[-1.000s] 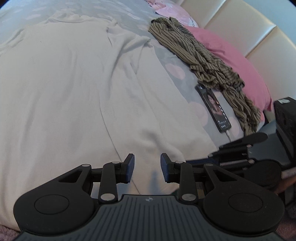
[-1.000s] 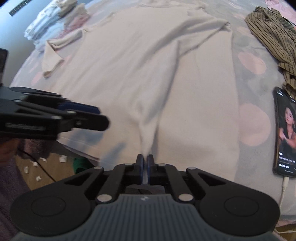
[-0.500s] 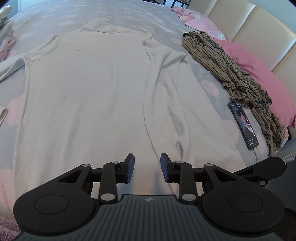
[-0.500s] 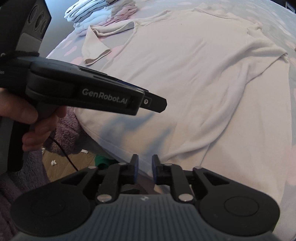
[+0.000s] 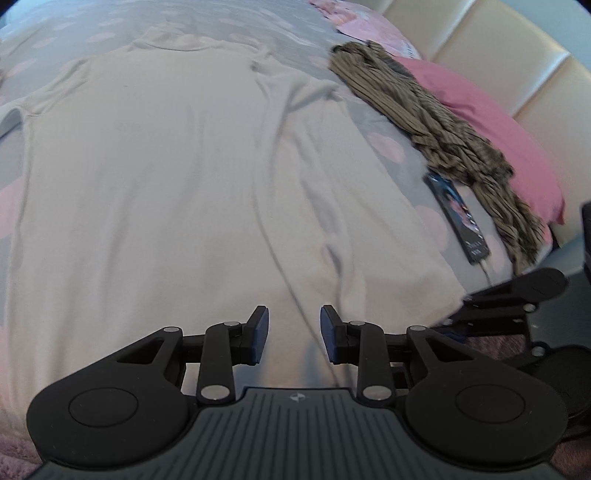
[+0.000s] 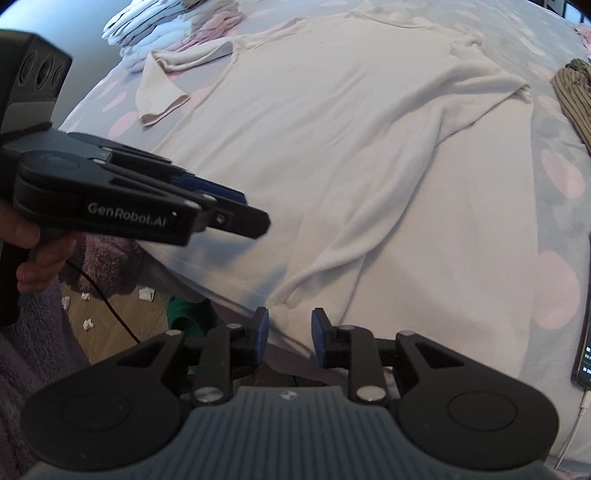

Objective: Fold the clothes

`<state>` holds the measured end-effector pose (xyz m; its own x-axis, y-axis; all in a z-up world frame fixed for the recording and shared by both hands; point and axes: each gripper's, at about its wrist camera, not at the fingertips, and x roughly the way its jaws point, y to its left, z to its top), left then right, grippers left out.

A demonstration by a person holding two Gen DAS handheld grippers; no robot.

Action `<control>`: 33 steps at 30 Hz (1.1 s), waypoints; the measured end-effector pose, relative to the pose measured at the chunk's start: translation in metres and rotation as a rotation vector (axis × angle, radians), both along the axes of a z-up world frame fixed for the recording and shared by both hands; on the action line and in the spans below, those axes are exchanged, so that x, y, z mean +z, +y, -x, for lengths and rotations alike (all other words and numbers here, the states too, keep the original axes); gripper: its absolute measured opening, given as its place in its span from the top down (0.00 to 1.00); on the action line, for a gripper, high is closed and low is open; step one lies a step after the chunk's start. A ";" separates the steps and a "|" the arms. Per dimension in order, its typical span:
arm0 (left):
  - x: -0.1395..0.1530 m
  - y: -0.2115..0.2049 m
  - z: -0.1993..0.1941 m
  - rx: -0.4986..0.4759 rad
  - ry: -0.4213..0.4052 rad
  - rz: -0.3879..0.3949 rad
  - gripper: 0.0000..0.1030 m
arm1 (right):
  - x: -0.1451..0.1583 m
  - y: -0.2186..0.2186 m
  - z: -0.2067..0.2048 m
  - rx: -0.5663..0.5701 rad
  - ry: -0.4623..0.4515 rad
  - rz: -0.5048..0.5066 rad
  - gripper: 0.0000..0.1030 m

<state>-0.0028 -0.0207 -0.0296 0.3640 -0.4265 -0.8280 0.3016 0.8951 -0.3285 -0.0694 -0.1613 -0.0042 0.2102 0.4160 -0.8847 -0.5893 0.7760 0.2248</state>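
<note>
A cream long-sleeved shirt (image 5: pixel 166 184) lies spread flat on the grey dotted bed, collar at the far end. One sleeve (image 6: pixel 388 206) is folded diagonally over the body, and its cuff rests near the hem. My right gripper (image 6: pixel 286 334) is open just short of that cuff, with nothing between its blue pads. My left gripper (image 5: pixel 294 332) hovers open over the hem with bare cloth under it. In the right wrist view the left gripper (image 6: pixel 255 221) comes in from the left with a hand on its handle. The other sleeve (image 6: pixel 162 92) lies out to the far left.
A brown striped garment (image 5: pixel 424 122) and a phone (image 5: pixel 458 218) on a cable lie on the right of the bed beside a pink pillow (image 5: pixel 498 122). A stack of folded clothes (image 6: pixel 173 29) sits at the far left corner. Wooden floor (image 6: pixel 110 314) shows beyond the near bed edge.
My right gripper was shut on the sleeve cuff and has opened and let it go; the sleeve now lies on the shirt. The left gripper stayed open and its view shifted.
</note>
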 end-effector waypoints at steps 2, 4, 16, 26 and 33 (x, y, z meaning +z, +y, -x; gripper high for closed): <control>-0.001 -0.004 0.002 -0.013 -0.004 -0.015 0.73 | -0.001 0.004 0.003 0.010 -0.014 0.008 0.72; -0.002 -0.005 0.001 -0.011 -0.002 -0.035 0.73 | -0.001 0.006 0.004 0.002 -0.026 0.014 0.72; -0.005 0.005 -0.002 0.033 0.013 -0.026 0.73 | -0.017 0.010 -0.010 -0.068 0.050 0.034 1.00; -0.003 0.001 -0.006 0.013 0.020 -0.012 0.73 | 0.033 -0.042 0.001 -0.210 0.044 -0.107 1.00; -0.002 -0.005 -0.005 0.015 0.019 -0.031 0.73 | 0.016 -0.012 0.002 -0.149 -0.012 -0.072 0.67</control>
<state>0.0022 -0.0254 -0.0314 0.3543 -0.3952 -0.8475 0.2825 0.9092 -0.3058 -0.0712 -0.1734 0.0114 0.2843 0.4414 -0.8511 -0.4720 0.8371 0.2765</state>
